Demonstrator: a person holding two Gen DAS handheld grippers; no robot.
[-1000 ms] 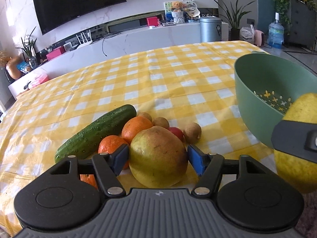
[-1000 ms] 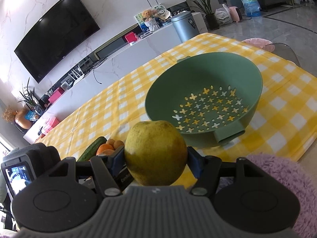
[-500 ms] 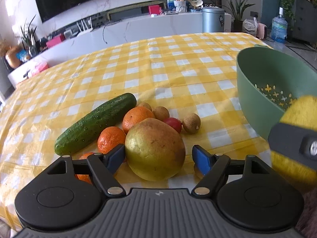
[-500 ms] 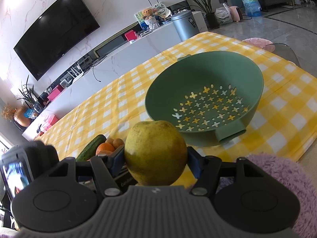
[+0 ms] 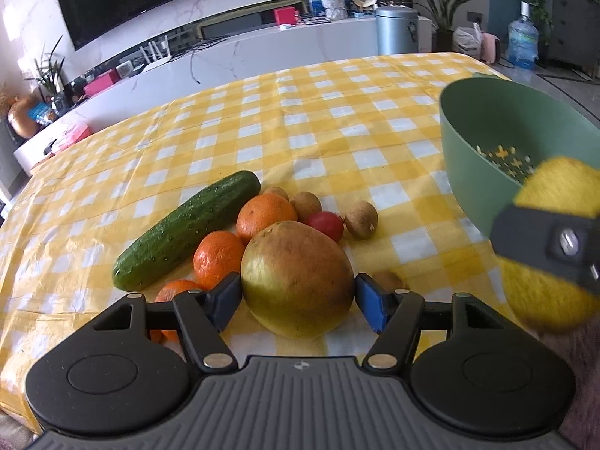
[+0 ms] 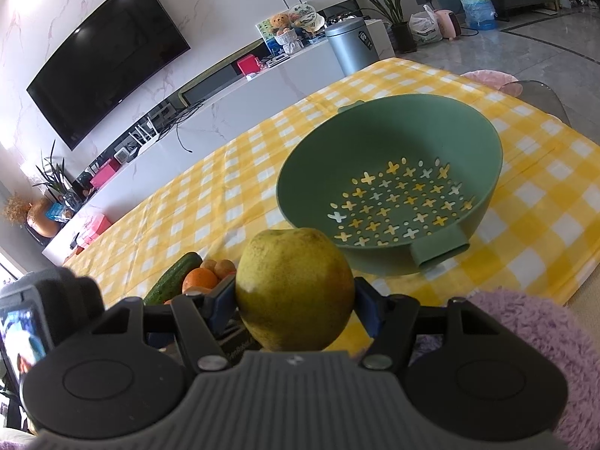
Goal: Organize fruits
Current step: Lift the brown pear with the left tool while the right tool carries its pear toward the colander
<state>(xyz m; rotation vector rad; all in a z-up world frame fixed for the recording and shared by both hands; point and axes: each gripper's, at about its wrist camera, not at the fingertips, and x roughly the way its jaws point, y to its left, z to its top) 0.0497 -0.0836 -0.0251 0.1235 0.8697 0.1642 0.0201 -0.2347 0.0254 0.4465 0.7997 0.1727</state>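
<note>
My left gripper (image 5: 298,292) stands open around a large yellow-brown pear (image 5: 296,277) on the checked cloth, with a small gap at the right pad. Behind it lie a cucumber (image 5: 187,228), oranges (image 5: 266,212), a red tomato (image 5: 326,225) and small brown fruits (image 5: 360,214). My right gripper (image 6: 294,300) is shut on a yellow-green pear (image 6: 294,288), held above the table's near edge, short of the empty green colander (image 6: 390,172). The colander also shows in the left wrist view (image 5: 487,138), as does the held pear (image 5: 547,292).
The yellow checked tablecloth (image 5: 337,120) covers the table. A purple fuzzy cloth (image 6: 525,322) lies at the near right edge. A white TV cabinet (image 5: 262,48) and a metal bin (image 5: 395,30) stand beyond the table.
My left gripper's jaws have widened slightly around the table pear. My right gripper has risen a little with its pear, still short of the colander.
</note>
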